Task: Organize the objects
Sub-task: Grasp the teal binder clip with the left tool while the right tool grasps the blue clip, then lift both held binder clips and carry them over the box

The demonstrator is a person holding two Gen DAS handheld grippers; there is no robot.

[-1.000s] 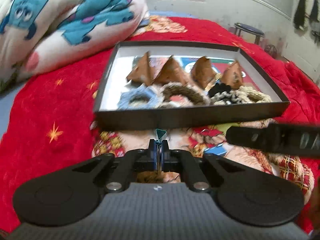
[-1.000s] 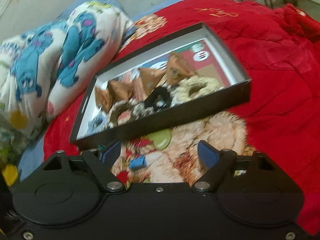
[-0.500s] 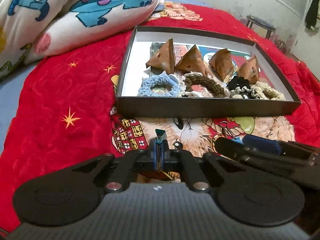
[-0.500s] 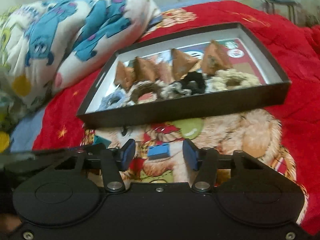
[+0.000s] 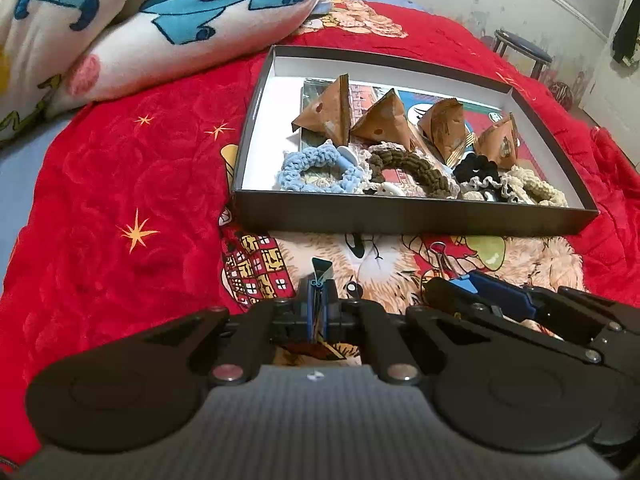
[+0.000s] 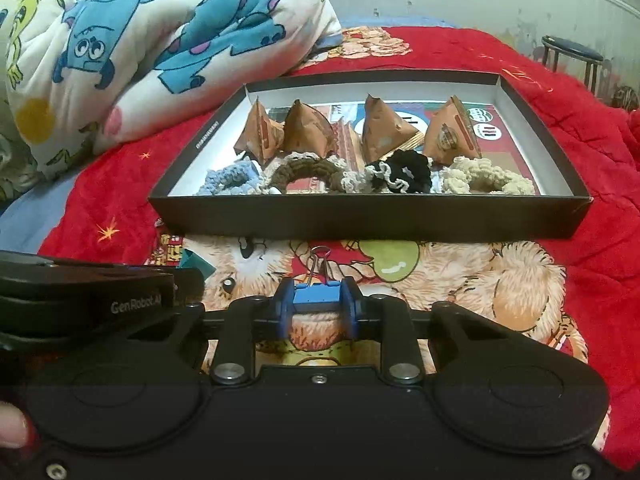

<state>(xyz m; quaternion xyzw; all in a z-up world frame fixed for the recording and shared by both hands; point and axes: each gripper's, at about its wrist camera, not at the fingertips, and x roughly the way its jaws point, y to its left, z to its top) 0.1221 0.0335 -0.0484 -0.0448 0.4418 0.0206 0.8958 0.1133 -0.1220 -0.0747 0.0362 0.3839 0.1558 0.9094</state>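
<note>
Right tool (image 6: 316, 312) has just been closing, now pinching the blue binder clip (image 6: 316, 295) on the bed just before the box (image 6: 368, 216). Left tool (image 5: 318, 308) is closed on a teal clip (image 5: 321, 270). Risk: the narrow grip (wire handles forward) lets the clip twist or snag the box's front wall.

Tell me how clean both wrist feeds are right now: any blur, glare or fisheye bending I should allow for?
Left wrist view: sharp at the centre, the black box rim bowed by the fisheye, the right gripper soft at the edge. Right wrist view: slightly hazier, no glare; the blue binder clip between the pads reads clearly, and the scrunchies look smeared.
</note>
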